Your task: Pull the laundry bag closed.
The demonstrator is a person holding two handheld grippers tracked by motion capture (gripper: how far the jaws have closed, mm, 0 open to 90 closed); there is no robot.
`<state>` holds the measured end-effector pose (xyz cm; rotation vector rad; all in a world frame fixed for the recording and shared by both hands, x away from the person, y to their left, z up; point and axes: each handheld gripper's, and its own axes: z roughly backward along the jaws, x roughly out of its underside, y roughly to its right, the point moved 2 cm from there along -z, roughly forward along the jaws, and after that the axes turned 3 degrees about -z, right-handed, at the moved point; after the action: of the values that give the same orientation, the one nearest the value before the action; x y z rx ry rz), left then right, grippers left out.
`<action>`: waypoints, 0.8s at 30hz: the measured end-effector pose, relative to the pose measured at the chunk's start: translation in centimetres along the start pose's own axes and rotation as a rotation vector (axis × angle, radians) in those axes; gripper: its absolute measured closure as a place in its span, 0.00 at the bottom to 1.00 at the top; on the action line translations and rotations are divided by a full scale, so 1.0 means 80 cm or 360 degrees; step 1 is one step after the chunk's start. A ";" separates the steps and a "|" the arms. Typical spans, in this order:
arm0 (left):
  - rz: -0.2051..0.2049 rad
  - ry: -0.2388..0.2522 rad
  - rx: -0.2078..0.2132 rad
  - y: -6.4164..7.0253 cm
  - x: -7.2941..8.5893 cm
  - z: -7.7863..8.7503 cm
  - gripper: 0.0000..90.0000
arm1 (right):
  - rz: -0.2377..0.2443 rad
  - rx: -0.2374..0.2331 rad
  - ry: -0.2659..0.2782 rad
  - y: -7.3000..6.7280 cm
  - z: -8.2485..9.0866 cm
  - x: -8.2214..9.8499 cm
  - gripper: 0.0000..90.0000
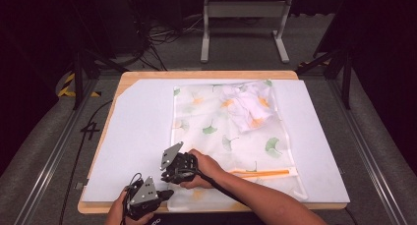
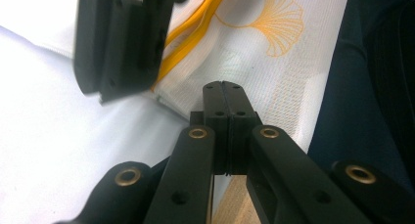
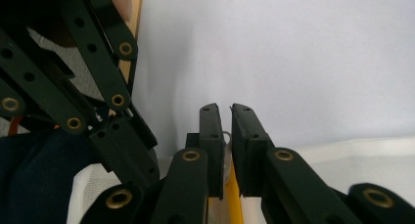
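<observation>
Left hand-held gripper (image 1: 164, 193): I hold it at the near edge of the surface, toward the near left corner; in its own view the jaws stand pressed flat together over the mesh at the bag's near left corner. Whether a fold of mesh is caught between them I cannot tell.

Right hand-held gripper (image 1: 163, 167): just beyond my left one, my hand (image 1: 206, 170) behind it, jaws pointing toward the left edge. In its own view the jaws (image 3: 228, 136) are narrow, a thin slit between them, with a small pale ring and the top of the yellow zipper (image 3: 234, 204) sitting in that slit. The pads look close against it, but I cannot be sure they press.

Mesh laundry bag (image 1: 216, 129): white, printed with green and yellow ginkgo leaves, lying flat from the middle of the surface to the near edge, its near left corner under both grippers.

Zipper line (image 1: 260, 174): yellow-orange, running along the bag near the near edge, rightward from my right hand.

Crumpled cloth (image 1: 248, 104): bunched inside the bag's far right corner.

White mat (image 1: 133, 131): covers the wooden surface (image 1: 206, 74) under the bag.
</observation>
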<state>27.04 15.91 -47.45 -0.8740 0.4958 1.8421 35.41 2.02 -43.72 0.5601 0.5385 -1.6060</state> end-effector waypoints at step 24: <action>0.0007 0.0004 -0.0002 0.000 0.000 0.000 1.00 | -0.0028 0.0030 0.0007 0.005 0.019 0.041 0.92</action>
<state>27.08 15.90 -47.47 -0.8768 0.4990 1.8456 35.41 -1.51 -44.67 0.5743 0.5333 -1.6283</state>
